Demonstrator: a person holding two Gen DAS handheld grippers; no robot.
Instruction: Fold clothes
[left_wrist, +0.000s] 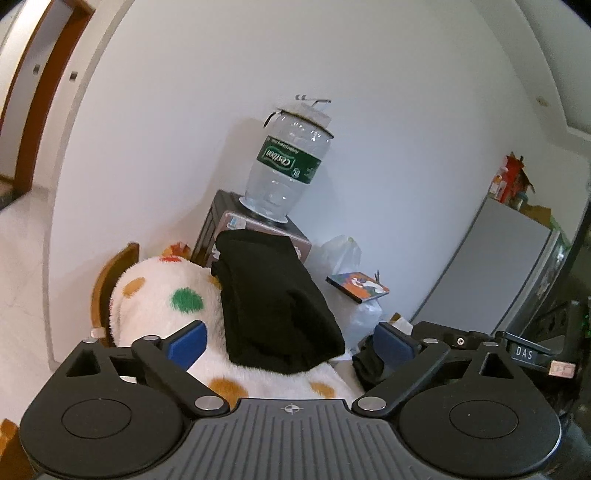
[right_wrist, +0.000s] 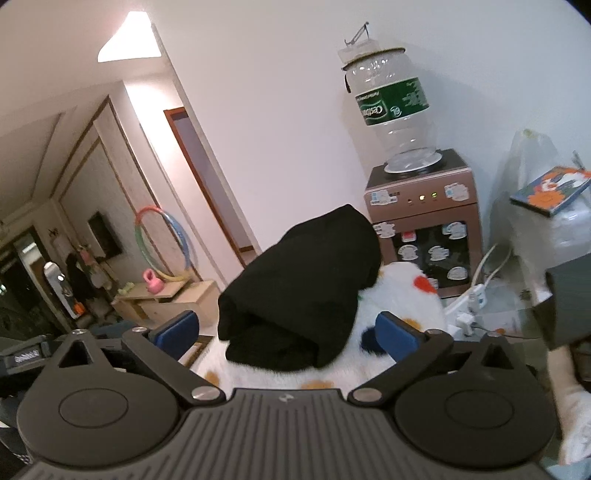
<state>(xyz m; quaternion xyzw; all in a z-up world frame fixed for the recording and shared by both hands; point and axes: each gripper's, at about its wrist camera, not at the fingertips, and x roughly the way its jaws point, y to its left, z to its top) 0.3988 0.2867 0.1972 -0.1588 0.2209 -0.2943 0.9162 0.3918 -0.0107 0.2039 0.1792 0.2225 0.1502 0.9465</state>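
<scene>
A folded black garment (left_wrist: 275, 302) lies on top of a white fluffy blanket with coloured dots (left_wrist: 162, 302). It also shows in the right wrist view (right_wrist: 306, 291), on the same white blanket (right_wrist: 402, 295). My left gripper (left_wrist: 291, 345) is open, its blue pads on either side of the garment's near end, holding nothing. My right gripper (right_wrist: 288, 334) is open too, its blue pads straddling the garment's near edge without gripping it.
A water dispenser (right_wrist: 424, 218) with an upturned bottle (left_wrist: 286, 166) stands behind against the white wall. A picture book (left_wrist: 356, 286) lies on plastic-wrapped items to the right. A grey fridge (left_wrist: 498, 273) is at far right. A wooden chair back (left_wrist: 110, 273) is at left.
</scene>
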